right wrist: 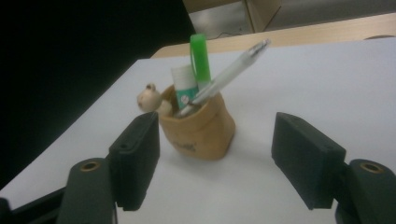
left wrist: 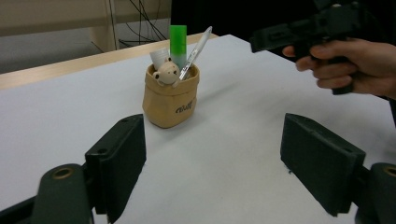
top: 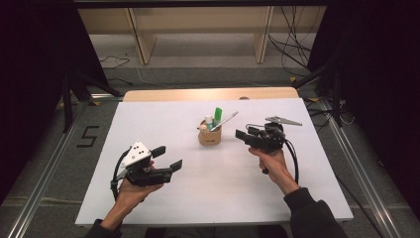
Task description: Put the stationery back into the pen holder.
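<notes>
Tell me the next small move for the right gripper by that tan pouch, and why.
Probably ease the right gripper forward toward the tan pouch, lined up on the clear pen leaning out of its rim. Its jaws stand open with nothing between them, and the pouch sits just ahead, apart from them. The left gripper is open too, but farther off.

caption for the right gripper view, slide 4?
Right gripper open, facing a tan pouch holding a green marker, clear pen and glue stick.
</notes>
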`<state>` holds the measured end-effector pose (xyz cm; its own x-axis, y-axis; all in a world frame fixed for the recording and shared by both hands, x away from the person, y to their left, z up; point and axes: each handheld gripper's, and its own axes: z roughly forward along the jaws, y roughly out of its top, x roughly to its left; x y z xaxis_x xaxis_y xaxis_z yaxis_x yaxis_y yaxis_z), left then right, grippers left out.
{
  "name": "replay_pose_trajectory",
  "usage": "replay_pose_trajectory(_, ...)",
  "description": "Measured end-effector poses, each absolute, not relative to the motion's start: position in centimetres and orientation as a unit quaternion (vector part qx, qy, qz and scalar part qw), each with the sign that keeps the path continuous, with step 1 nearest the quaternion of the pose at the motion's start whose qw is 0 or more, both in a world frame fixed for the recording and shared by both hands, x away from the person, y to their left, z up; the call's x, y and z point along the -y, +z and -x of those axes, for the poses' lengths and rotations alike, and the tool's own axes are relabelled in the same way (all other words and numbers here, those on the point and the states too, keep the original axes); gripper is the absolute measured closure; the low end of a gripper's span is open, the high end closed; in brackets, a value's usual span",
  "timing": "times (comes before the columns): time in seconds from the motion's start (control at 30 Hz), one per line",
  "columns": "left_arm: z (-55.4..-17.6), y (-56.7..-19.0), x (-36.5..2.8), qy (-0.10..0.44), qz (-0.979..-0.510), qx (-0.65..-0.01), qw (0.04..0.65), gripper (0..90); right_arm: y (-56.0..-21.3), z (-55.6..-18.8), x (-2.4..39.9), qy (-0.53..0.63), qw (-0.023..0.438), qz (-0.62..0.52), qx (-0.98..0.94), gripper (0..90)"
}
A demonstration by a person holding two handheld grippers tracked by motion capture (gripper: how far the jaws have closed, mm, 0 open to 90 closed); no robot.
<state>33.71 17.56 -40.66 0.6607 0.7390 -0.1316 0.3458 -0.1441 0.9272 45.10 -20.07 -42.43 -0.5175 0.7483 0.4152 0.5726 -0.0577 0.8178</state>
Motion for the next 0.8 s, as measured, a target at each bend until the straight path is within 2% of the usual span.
replay_pose_trajectory(0.23,-33.4,-41.1,-18.0,0.181,-0.734,-0.376,0.537,21.7,-42.6,-49.5,18.7,0.532,0.066,-0.513,-0.670,37.8)
replay_pose_trajectory(0.53,-33.3,-41.1,-18.0,0.180,-0.734,-0.375,0.536,21.8,-43.3,-52.1,17.4,0.523,0.057,-0.536,-0.661,46.4)
replay_pose_trajectory(0.6,-33.3,-41.2,-18.0,0.179,-0.736,-0.374,0.536,21.8,-43.3,-52.4,17.2,0.527,0.050,-0.537,-0.657,52.4)
replay_pose_trajectory(0.7,-33.3,-41.2,-18.0,0.177,-0.738,-0.374,0.533,22.0,-42.9,-52.5,16.7,0.527,0.062,-0.538,-0.655,66.0)
replay_pose_trajectory(0.8,-33.3,-41.3,-17.9,0.177,-0.739,-0.374,0.531,22.1,-42.4,-52.3,16.4,0.539,0.061,-0.533,-0.649,72.6)
